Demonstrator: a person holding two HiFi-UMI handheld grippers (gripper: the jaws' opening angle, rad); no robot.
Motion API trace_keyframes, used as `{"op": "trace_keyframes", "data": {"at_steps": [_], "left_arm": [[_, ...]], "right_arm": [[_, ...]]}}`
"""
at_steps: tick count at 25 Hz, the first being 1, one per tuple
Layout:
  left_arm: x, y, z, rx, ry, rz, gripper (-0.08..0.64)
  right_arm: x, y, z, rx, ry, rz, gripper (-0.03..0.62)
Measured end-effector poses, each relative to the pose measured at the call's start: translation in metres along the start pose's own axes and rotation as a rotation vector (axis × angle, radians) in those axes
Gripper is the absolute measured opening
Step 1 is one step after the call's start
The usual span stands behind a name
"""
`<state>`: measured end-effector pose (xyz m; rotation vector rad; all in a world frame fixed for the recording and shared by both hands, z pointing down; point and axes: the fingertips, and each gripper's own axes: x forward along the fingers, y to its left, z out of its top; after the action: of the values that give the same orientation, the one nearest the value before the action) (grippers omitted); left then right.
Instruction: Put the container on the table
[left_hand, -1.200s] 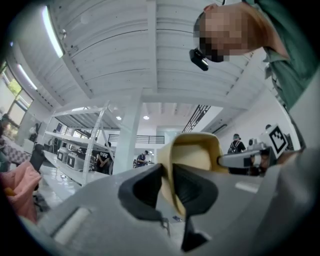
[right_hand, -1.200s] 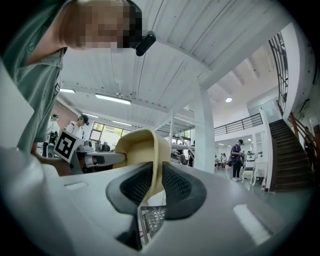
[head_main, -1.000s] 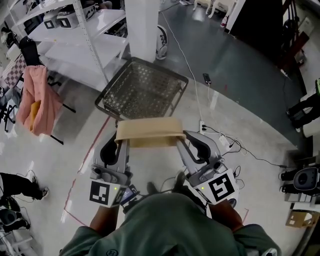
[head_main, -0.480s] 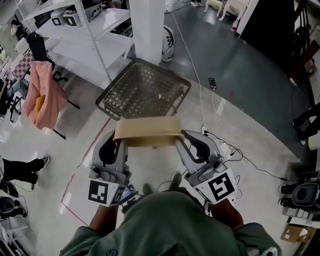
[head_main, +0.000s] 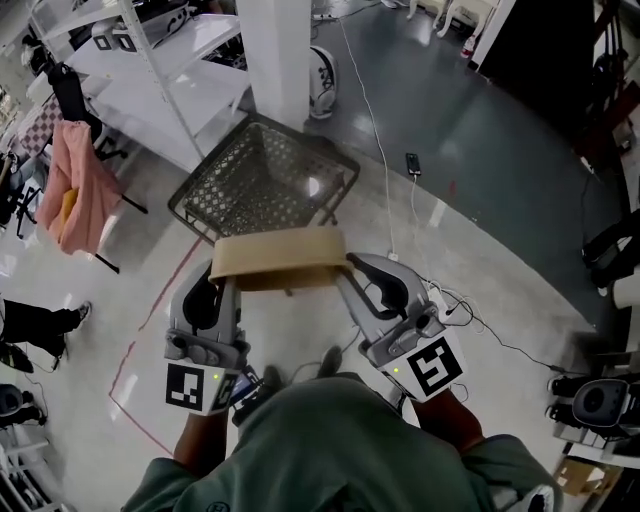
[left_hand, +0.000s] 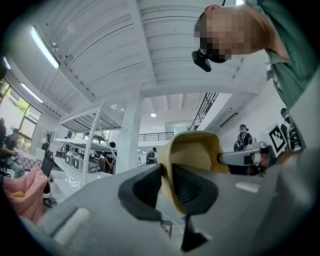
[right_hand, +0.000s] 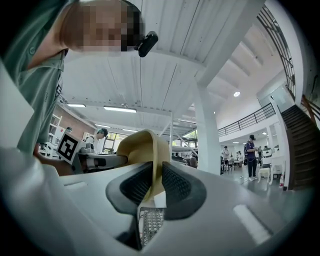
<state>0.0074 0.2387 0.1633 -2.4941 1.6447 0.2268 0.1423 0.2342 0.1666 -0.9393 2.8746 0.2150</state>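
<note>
A tan, shallow container hangs in the air in front of me, carried by both grippers. My left gripper is shut on the container's left rim, with the thin tan wall pinched between the dark pads. My right gripper is shut on its right rim in the same way. Both grippers point roughly level, out over the floor. Just beyond the container a metal mesh basket stands on the floor. No table top shows in any view.
A white pillar rises behind the basket, with white shelving to its left. Pink cloth hangs on a stand at far left. Cables and a power strip lie on the floor at right. People stand in the distance.
The container and both grippers have travelled together toward the mesh basket and pillar, which now lie nearer and more to the left in the head view. Both grips are unchanged.
</note>
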Motion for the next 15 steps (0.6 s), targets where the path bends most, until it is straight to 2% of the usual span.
{"op": "trace_keyframes", "data": {"at_steps": [9, 15], "left_arm": [[0.026, -0.019, -0.012, 0.02, 0.022, 0.028, 0.052], [0.037, -0.005, -0.02, 0.008, 0.02, 0.007, 0.052]], "right_arm": [[-0.008, -0.035, -0.012, 0.066, -0.019, 0.004, 0.063], [0.005, -0.042, -0.02, 0.065, 0.0, -0.025, 0.063]]}}
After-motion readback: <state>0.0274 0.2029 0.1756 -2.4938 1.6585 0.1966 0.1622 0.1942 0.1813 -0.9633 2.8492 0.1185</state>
